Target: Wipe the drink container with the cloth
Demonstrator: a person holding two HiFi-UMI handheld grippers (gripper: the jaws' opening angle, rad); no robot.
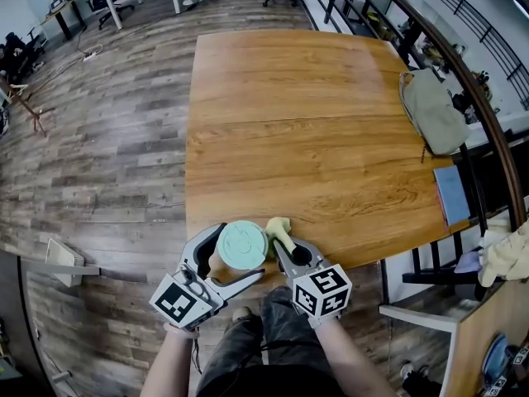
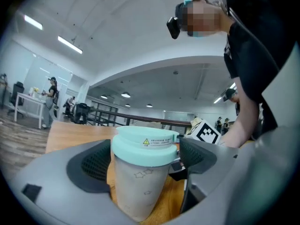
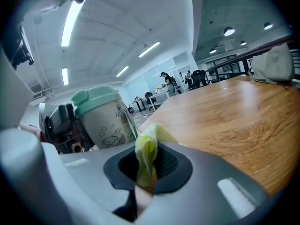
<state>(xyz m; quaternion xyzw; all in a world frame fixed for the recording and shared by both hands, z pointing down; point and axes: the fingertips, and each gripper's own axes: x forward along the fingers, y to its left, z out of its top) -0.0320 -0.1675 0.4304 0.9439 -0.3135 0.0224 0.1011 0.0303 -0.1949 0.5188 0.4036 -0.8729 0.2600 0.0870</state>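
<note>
The drink container (image 1: 242, 245) is a pale printed cup with a mint green lid, at the near edge of the wooden table (image 1: 314, 122). My left gripper (image 1: 240, 251) has its jaws wide around it, and in the left gripper view both pads (image 2: 89, 165) touch the lid of the cup (image 2: 140, 182). The right gripper (image 1: 285, 246) is shut on a yellow-green cloth (image 1: 279, 228), just to the right of the cup. In the right gripper view the cloth (image 3: 147, 149) sticks up from the pinched jaws, with the cup (image 3: 105, 118) close to its left.
An olive bag (image 1: 434, 110) lies at the table's far right edge by a dark railing (image 1: 488, 114). A blue sheet (image 1: 453, 193) lies beyond the right edge. Wood floor (image 1: 99, 139) runs along the left. The person's legs (image 1: 264, 346) are below the near edge.
</note>
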